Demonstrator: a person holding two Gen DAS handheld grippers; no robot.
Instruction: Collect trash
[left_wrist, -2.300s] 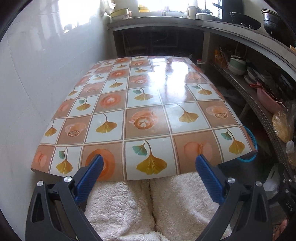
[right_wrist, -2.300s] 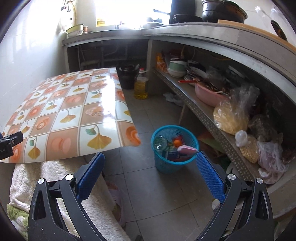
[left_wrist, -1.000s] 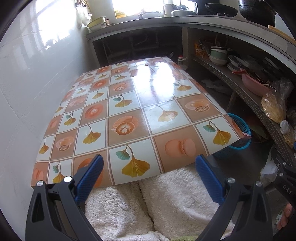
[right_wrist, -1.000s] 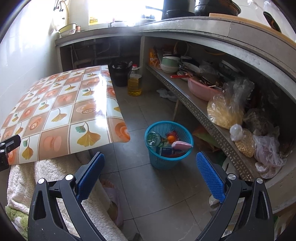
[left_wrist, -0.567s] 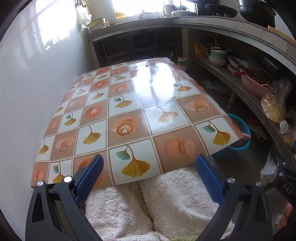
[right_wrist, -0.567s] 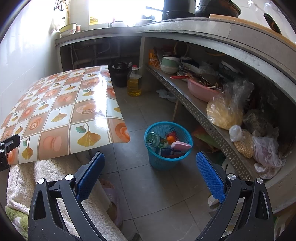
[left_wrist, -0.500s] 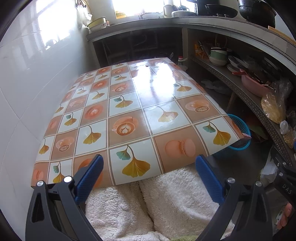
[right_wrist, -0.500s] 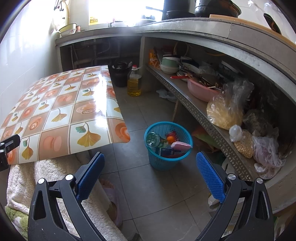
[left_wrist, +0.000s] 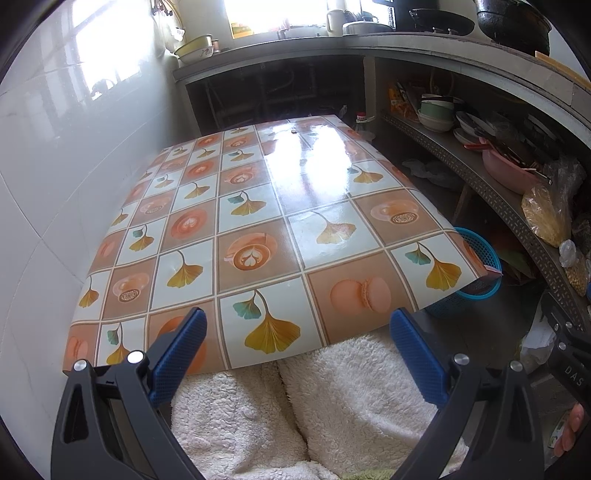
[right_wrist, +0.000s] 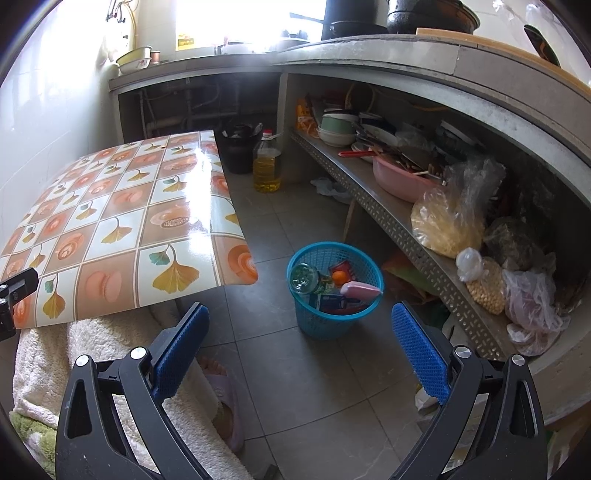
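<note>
A blue mesh trash basket (right_wrist: 314, 321) stands on the tiled floor beside the table; inside lie a glass jar (right_wrist: 304, 277), an orange ball (right_wrist: 339, 277), a pink piece (right_wrist: 360, 288) and blue packaging. In the left wrist view only the basket's rim (left_wrist: 480, 247) peeks past the table's right corner. My right gripper (right_wrist: 298, 334) hangs open above the floor, short of the basket, holding nothing. My left gripper (left_wrist: 297, 343) is open over the near edge of the patterned table (left_wrist: 258, 229), holding nothing. No loose trash shows on the tabletop.
A person's lap in white fleece (left_wrist: 332, 406) lies under the table's near edge. A low shelf (right_wrist: 406, 229) on the right holds bowls, a pink basin (right_wrist: 399, 181) and plastic bags. An oil bottle (right_wrist: 266, 166) and a black bucket (right_wrist: 238, 151) stand on the floor behind.
Since the oldest frames both views shifted a little, bringing more of the shelf side into sight. Over the last second nothing has moved; both grippers stay open.
</note>
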